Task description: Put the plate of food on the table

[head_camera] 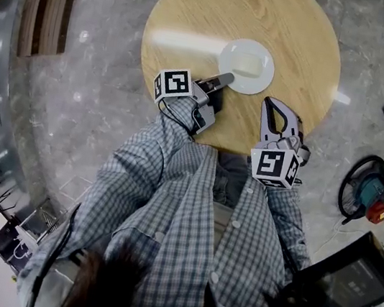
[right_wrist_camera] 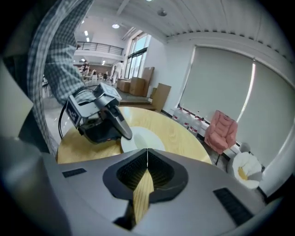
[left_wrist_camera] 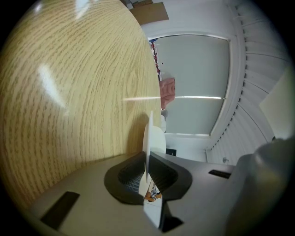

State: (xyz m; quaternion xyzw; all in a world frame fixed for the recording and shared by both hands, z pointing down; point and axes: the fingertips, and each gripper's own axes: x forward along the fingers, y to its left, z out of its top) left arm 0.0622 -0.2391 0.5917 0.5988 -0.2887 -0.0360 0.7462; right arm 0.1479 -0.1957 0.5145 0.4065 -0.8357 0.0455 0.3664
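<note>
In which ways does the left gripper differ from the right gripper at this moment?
The left gripper is shut on the rim of the plate; the right gripper is shut on nothing. The left gripper touches the plate; the right gripper is apart from it, by the near edge of the table. Both have their jaws together and both are above the table.

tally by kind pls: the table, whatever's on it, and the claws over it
Table: 1
Plate: 1
Food piece: 1
Claws: 2 (left claw shut on the Plate rim; right claw shut, empty)
Total: 5
</note>
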